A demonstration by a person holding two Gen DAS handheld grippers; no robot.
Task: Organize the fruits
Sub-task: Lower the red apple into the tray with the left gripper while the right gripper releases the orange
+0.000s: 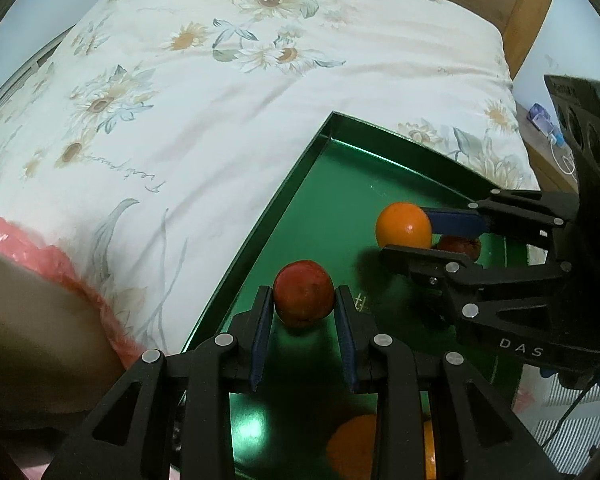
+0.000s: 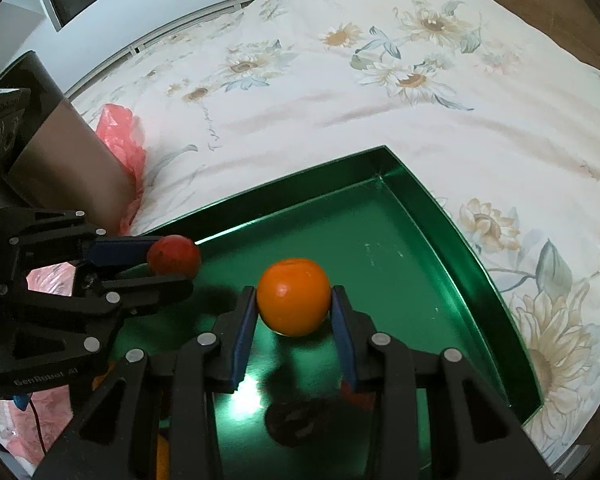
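Left hand-held gripper clamped on red fruit, angled downward; right hand-held gripper clamped on orange.

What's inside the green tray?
The green tray has fruit lying low in it: an orange one and a reddish one, both half hidden behind hand-held grippers. Those carry a red fruit and an orange above it.

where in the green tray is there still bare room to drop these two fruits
The shiny green metal tray is bare toward its far corner and along its right wall. The near end is crowded: the left tool grips a round red fruit, the right tool a round orange fruit, with more fruit under them.
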